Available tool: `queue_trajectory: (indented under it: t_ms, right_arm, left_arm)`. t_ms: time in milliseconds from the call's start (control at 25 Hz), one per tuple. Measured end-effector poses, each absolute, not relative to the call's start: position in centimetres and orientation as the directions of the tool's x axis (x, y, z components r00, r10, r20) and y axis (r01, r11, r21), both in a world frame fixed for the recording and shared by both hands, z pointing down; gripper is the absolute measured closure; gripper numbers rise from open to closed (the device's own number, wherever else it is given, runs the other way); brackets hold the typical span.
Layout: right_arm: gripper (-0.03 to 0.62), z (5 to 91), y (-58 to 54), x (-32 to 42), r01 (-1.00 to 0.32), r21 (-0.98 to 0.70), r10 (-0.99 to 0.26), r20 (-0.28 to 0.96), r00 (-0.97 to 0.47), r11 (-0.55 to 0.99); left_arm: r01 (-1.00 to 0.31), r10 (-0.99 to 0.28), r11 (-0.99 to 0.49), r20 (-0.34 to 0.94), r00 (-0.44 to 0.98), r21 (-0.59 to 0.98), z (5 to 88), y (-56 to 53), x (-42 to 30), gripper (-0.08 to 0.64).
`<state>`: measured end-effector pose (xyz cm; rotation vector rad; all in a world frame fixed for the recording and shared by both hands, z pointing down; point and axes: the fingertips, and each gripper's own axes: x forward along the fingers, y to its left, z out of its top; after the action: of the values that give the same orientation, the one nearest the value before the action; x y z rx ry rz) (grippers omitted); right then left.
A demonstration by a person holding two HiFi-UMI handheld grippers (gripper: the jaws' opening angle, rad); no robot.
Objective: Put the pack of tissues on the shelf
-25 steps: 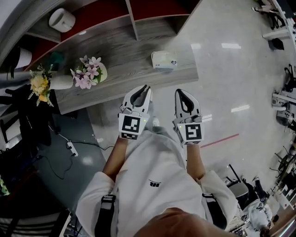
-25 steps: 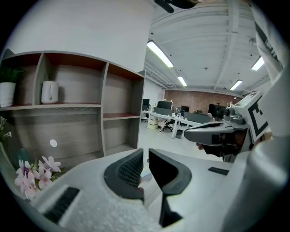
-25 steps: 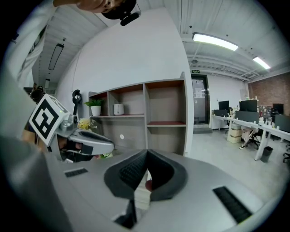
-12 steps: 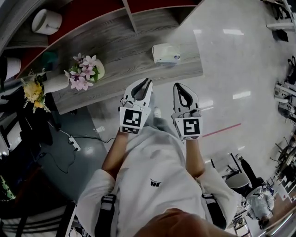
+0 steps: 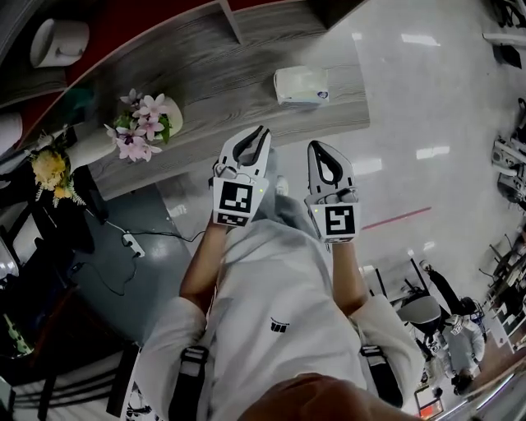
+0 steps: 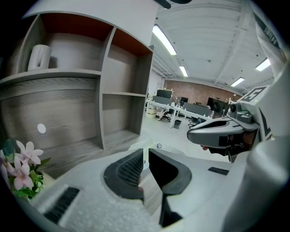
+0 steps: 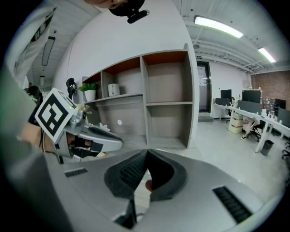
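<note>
I'm holding the left gripper (image 5: 262,131) with its jaws pressed almost together, nothing between them. The pack of tissues (image 5: 302,85) is lying flat on the grey wooden ledge (image 5: 215,78), at 1 o'clock from the left tips and apart from them. The right gripper (image 5: 316,146) is hovering with its jaws pressed together, empty; the pack is sitting at 12 o'clock from it, apart. Containers: the upper-left shelf compartment (image 5: 148,20) is holding a white jug (image 5: 57,39); a round vase (image 5: 177,125) on the ledge is carrying pink flowers (image 5: 138,136). Yellow flowers (image 5: 51,168) are showing at 9 o'clock, with their pot hard to make out. In the left gripper view my jaws are covering most of the pack.
</note>
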<state>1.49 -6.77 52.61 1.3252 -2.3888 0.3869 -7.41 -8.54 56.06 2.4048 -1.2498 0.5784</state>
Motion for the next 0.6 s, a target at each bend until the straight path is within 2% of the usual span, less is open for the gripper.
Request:
queue_trajectory:
  t_ms: [600]
  right_arm:
    - [0.568,56.9,-8.8,0.5,-0.852,-0.064,-0.73,0.485,-0.481,0.52]
  left_arm:
    - [-0.81,-0.622,-0.569,0.57,0.537,0.141,60.9,-10.1,-6.6,0.506]
